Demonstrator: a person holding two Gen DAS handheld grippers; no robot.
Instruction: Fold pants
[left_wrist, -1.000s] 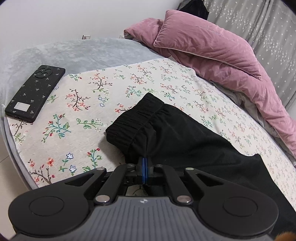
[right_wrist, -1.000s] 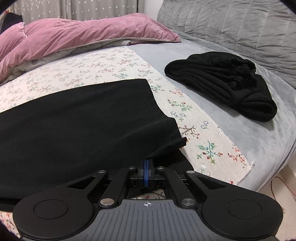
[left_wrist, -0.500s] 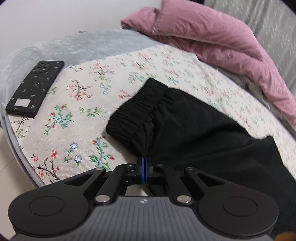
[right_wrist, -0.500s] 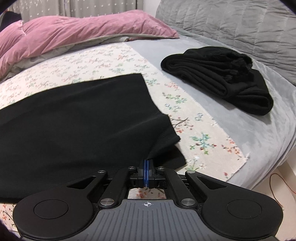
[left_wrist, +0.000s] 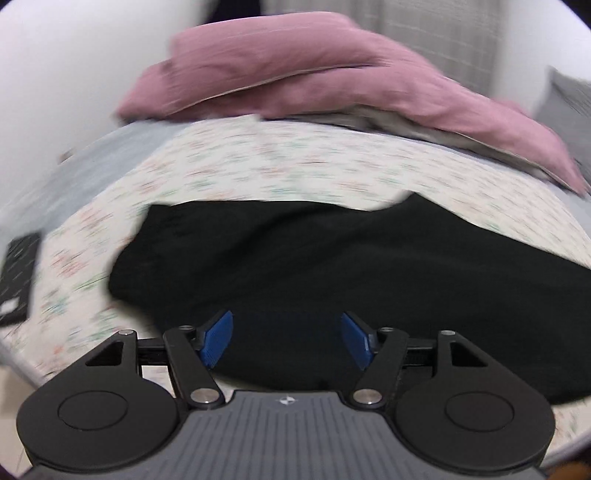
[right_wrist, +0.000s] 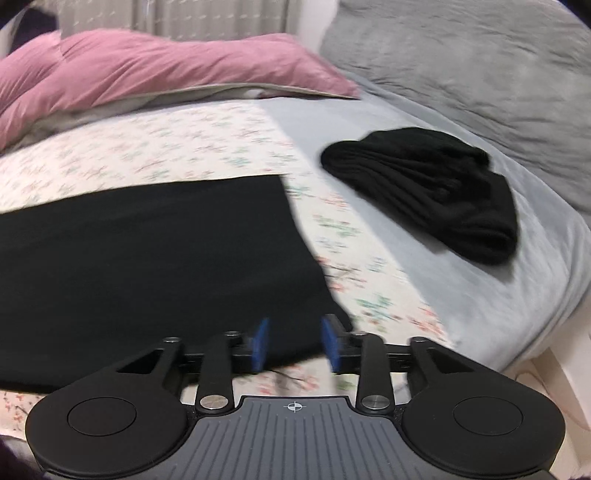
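Observation:
The black pants (left_wrist: 332, 266) lie flat across the floral sheet (left_wrist: 295, 166), folded lengthwise. In the left wrist view their waist end sits at the left, and my left gripper (left_wrist: 286, 338) hovers over the near edge with its blue pads (left_wrist: 216, 338) wide apart; its jaws are opening and nothing is pinched. In the right wrist view the leg end of the pants (right_wrist: 147, 266) lies flat. My right gripper (right_wrist: 294, 345) is over the near corner, its jaws opening, the pads apart and off the cloth.
A pink duvet (left_wrist: 295, 74) is heaped along the far side of the bed. A second folded black garment (right_wrist: 424, 192) rests on the grey blanket (right_wrist: 480, 295) to the right. A dark phone (left_wrist: 18, 273) lies at the left bed edge. A grey quilted headboard (right_wrist: 480, 66) stands behind.
Both grippers were shut on the near edge of the pants and have let go. The left gripper swung right and rolled; the right lifted slightly. The pants' near edge has dropped flat.

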